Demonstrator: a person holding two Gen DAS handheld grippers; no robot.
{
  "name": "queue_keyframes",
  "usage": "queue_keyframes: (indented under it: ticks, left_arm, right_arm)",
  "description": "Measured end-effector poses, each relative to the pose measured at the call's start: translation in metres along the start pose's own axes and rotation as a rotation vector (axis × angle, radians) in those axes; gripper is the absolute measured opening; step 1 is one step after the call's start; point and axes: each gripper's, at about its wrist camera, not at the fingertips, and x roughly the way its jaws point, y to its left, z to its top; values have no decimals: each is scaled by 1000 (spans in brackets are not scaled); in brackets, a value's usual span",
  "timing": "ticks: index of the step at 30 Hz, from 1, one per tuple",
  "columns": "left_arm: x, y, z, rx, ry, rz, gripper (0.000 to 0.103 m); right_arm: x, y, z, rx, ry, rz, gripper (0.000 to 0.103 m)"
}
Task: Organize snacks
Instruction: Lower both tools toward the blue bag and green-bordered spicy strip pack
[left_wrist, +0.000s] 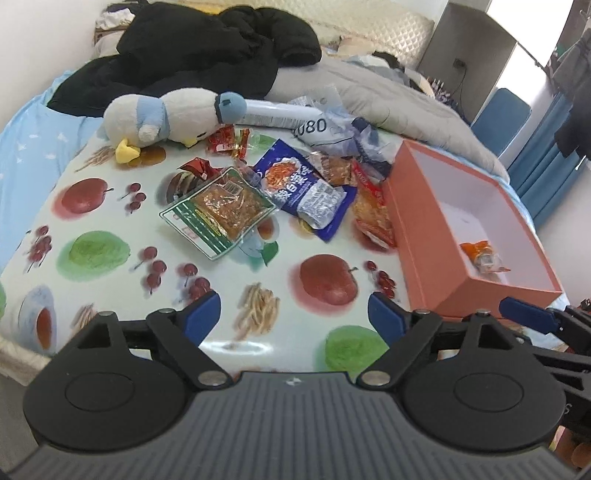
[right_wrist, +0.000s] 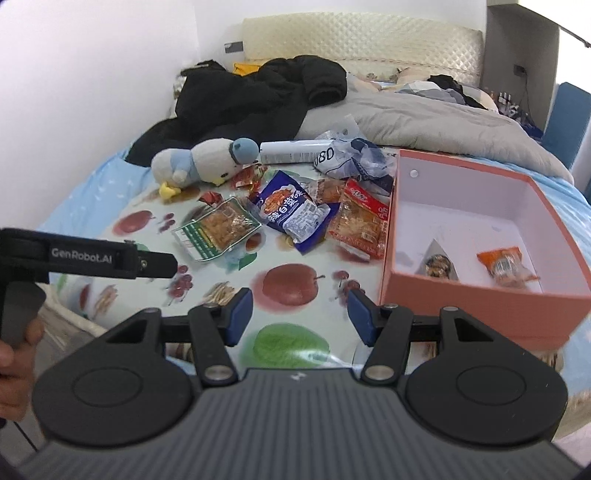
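Far left on the fruit-print tabletop (left_wrist: 92, 258): a white-and-blue plush penguin (left_wrist: 166, 114) on its side. Just right of it, small red sachets (left_wrist: 225, 138). Nearer, a green-edged clear packet (left_wrist: 218, 210) showing brown strips inside, tilted. Next right, a crinkled blue packet (left_wrist: 299, 184) with white lettering and a silvery end, overlapping an orange-red packet (right_wrist: 364, 221) that touches the box's left wall. Behind the pile, a white tube (left_wrist: 277, 112) and a crumpled clear bag (left_wrist: 332, 129). Far right, an open salmon-pink box (left_wrist: 424, 236) with white lining, holding a small orange snack pack (right_wrist: 508, 266) and a silver triangular one (right_wrist: 439, 264). Near edge: left hand-held gripper (left_wrist: 294, 314) spread wide, nothing between the blue pads; right hand-held gripper (right_wrist: 300, 314) likewise spread and unloaded, just beside the box's near left corner.
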Motion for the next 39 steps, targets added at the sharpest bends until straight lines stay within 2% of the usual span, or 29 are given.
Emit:
queue_keyframes:
  ticks: [3, 8, 13, 16, 18, 24, 30, 31, 35, 37, 39]
  left_arm:
    - [26, 9, 15, 12, 29, -5, 90]
    - [71, 24, 34, 36, 63, 29, 90]
    - [118, 34, 57, 99, 94, 116, 90]
    - [142, 37, 70, 163, 88, 149, 98]
    - [159, 31, 76, 249, 79, 150, 99]
    - [204, 15, 82, 460, 67, 228, 100]
    - [245, 21, 86, 575, 72, 296, 100]
    - [249, 24, 86, 571, 70, 302, 100]
    - [264, 47, 99, 437, 99, 228, 101]
    - [267, 53, 102, 403, 105, 200, 100]
    - [268, 58, 102, 360, 117, 172, 99]
  right_arm:
    - [21, 4, 9, -6, 10, -15, 59]
    - [61, 12, 23, -43, 49, -50, 56]
    - [107, 16, 34, -109, 85, -87, 50]
    - [135, 14, 41, -151, 97, -117, 44]
    - [155, 13, 45, -187, 111, -146, 38]
    - [212, 8, 45, -301, 147, -223, 38]
    - [250, 12, 37, -456, 165, -261, 38]
    - [253, 13, 35, -484, 159, -270, 38]
    - [266, 19, 28, -575, 152, -292, 37]
    - [270, 22, 26, -606, 149, -300, 29]
    - [272, 25, 23, -620, 154, -296, 28]
